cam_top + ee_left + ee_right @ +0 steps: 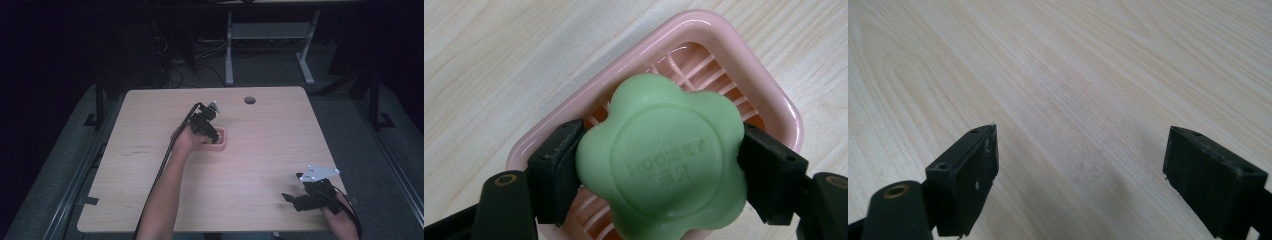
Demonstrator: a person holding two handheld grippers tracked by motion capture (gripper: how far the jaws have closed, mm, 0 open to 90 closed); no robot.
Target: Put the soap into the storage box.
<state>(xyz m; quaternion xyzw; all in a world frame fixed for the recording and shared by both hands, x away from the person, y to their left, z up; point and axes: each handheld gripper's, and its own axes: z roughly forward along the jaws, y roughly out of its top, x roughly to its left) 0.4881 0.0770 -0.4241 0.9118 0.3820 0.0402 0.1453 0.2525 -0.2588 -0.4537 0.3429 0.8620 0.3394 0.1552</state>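
Left to right across the pale wood-grain table [260, 165]: the left gripper [207, 131] stands over a pink, rounded-square plastic soap dish [724, 37] with a slatted floor, near the middle of the table. In the left gripper view its two black jaws are closed against opposite sides of a pale green, flower-shaped bar of soap [661, 157] with embossed lettering on its face; the bar lies over the dish's slats, though whether it rests on them or hangs just above cannot be told. The step in hand, as judged, is the transfer of the soap at the dish, either setting it in or lifting it out. A placement next calls for lowering the bar level within the rim and then parting the jaws without dragging it; a removal calls for a straight lift that leaves the light dish behind. The right gripper [292, 199], well apart near the table's right front edge, holds its jaws wide and has hold of nothing, above bare wood.
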